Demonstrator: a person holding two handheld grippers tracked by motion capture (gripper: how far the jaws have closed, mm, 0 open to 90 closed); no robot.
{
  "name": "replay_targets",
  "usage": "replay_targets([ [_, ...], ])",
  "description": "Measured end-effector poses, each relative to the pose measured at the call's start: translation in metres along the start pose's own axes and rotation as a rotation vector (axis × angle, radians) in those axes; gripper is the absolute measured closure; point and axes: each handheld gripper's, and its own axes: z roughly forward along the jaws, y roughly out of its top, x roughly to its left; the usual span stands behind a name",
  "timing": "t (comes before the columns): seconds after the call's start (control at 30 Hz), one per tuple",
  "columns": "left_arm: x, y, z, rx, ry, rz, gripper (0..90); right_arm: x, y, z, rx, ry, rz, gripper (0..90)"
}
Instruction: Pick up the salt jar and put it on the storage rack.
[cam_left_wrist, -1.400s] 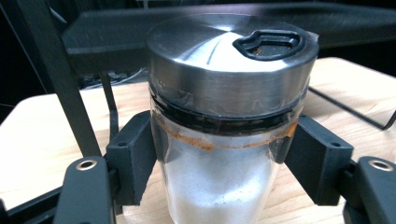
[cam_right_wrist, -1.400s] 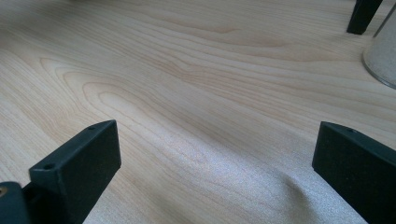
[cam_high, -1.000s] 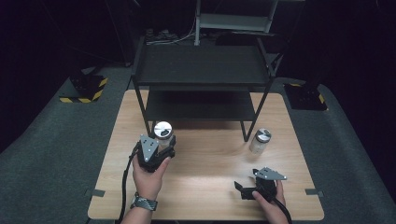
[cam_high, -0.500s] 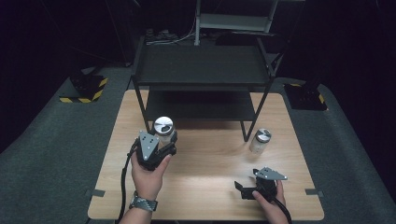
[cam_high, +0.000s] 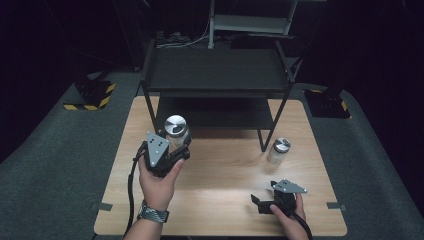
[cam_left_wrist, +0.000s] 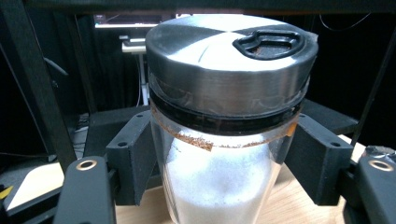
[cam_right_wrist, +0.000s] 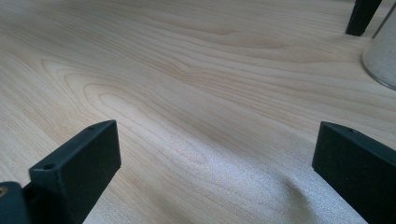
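High view: the left tool (cam_high: 176, 150) grips a glass shaker jar (cam_high: 176, 131) with a metal lid, held upright just in front of the black shelf rack (cam_high: 215, 75), at the rack's left front leg and clear of the tabletop (cam_high: 220, 165). The jar's long axis stands vertical; the rack's lower shelf lies directly beyond it, so any placement there runs forward, away from the person. The right tool (cam_high: 260, 202) rests low near the front right of the tabletop, jaws apart and holding nothing; a second jar (cam_high: 279, 150) stands just beyond it, beside the rack's right front leg. Left gripper view: both jaws press the glass body of the shaker jar (cam_left_wrist: 219, 177) below its lid (cam_left_wrist: 229, 60), white granules inside. Right gripper view: the right tool (cam_right_wrist: 215, 158) shows bare wood between its spread jaws; the second jar (cam_right_wrist: 380, 58) sits ahead, toward the frame's right edge.
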Motion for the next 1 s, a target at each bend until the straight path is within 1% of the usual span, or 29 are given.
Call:
replay_targets([
  [0.23, -0.002, 0.011, 0.0, -0.018, 0.001, 0.003, 30.8, 0.0, 0.0, 0.0, -0.002, 0.0, 0.006, 0.9],
  [0.47, -0.003, 0.021, -0.001, -0.039, 0.006, -0.005, 30.8, -0.001, 0.0, 0.0, -0.001, 0.003, 0.006, 0.9],
  [0.9, -0.006, 0.038, 0.001, -0.068, 0.003, 0.002, 30.8, -0.001, -0.001, 0.0, -0.003, 0.002, 0.008, 0.9],
  [1.0, -0.008, 0.043, 0.001, -0.076, 0.001, 0.01, 30.8, -0.001, -0.001, -0.001, -0.007, 0.002, 0.008, 0.9],
])
